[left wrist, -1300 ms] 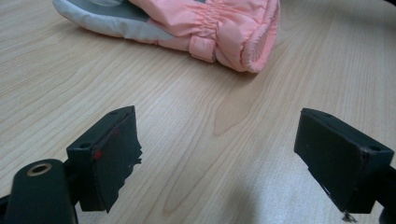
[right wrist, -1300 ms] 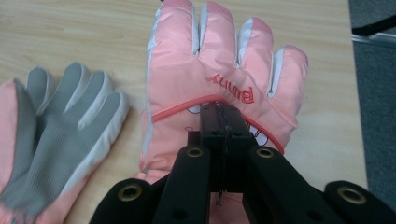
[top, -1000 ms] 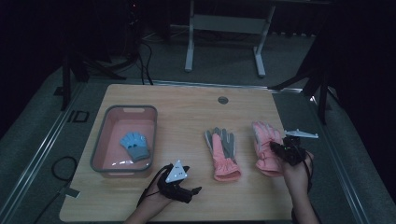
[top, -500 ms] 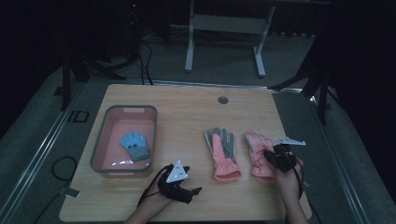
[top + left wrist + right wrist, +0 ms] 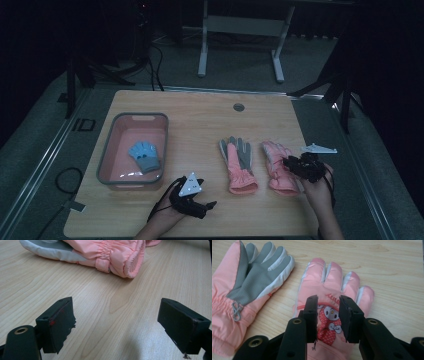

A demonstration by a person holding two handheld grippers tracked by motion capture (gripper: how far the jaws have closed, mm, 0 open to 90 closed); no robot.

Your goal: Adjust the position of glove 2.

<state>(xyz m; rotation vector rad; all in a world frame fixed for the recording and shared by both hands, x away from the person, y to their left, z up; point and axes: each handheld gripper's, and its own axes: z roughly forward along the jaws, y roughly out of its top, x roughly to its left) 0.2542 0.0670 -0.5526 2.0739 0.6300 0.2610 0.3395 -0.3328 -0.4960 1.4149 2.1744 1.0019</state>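
Note:
Two pink winter gloves lie side by side on the wooden table [image 5: 200, 125]. One glove [image 5: 237, 165] [image 5: 254, 277] lies grey palm up. The other glove [image 5: 275, 170] [image 5: 332, 277] lies back up and bears a cartoon print. My right gripper [image 5: 289, 163] [image 5: 328, 298] hovers just over the printed glove. Its jaws stand a narrow gap apart with nothing pinched between them. My left gripper [image 5: 207, 206] [image 5: 116, 302] rests low near the table's front edge, jaws wide open. It faces the cuff of the palm-up glove [image 5: 107, 252].
A pink bin [image 5: 107, 150] with a grey rim stands at the left and holds a small blue glove [image 5: 144, 156]. A round hole [image 5: 238, 107] sits near the table's far edge. Dark floor and a metal stand lie beyond the table.
My right gripper and the printed glove have come toward the near edge and slightly left. The glove now lies flat beside the other one. The left gripper has not moved.

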